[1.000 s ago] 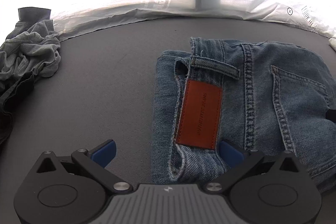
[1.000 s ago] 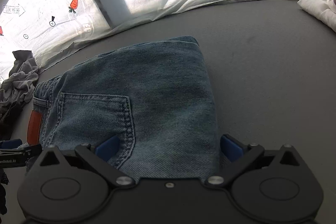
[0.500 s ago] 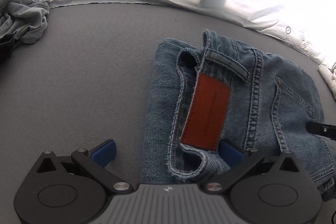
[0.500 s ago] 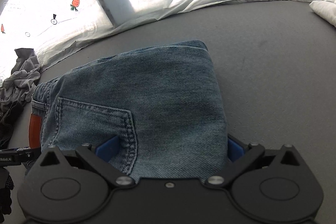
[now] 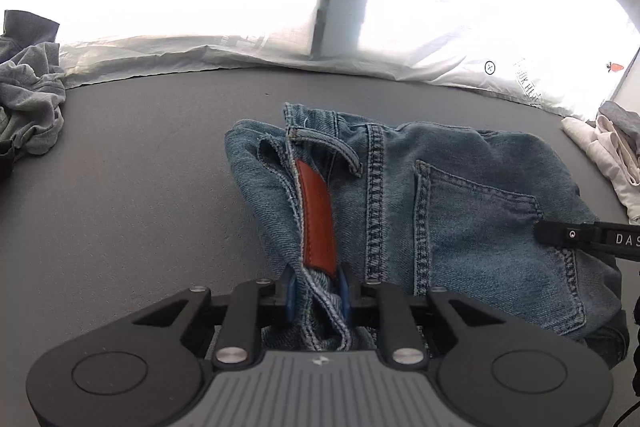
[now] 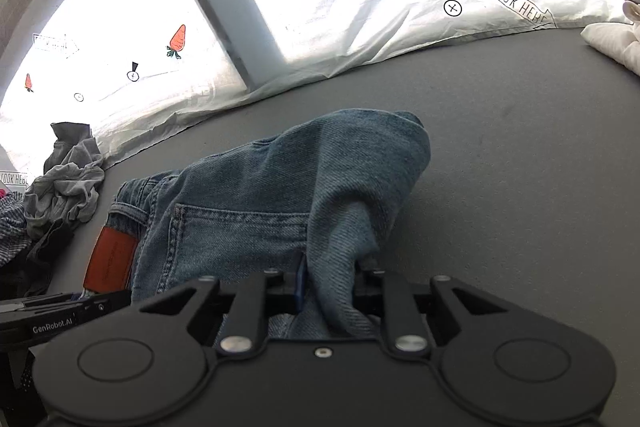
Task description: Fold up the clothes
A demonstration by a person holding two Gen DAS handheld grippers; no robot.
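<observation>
Both jaws have just closed: left hand-held gripper [image 5: 316, 293] pinches the jeans [image 5: 460, 211] beside the leather patch [image 5: 318, 219], right hand-held gripper [image 6: 330, 287] bunches the opposite edge. The thick folds may slip and unfold.

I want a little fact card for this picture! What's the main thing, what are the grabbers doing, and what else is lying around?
main thing: folded jeans on a grey table
left hand-held gripper: just closed, pinching the waistband by the brown patch
right hand-held gripper: just closed, pinching the jeans' other edge
left side: crumpled grey clothes
right side: white clothes
behind: carrot-print sheet
</observation>
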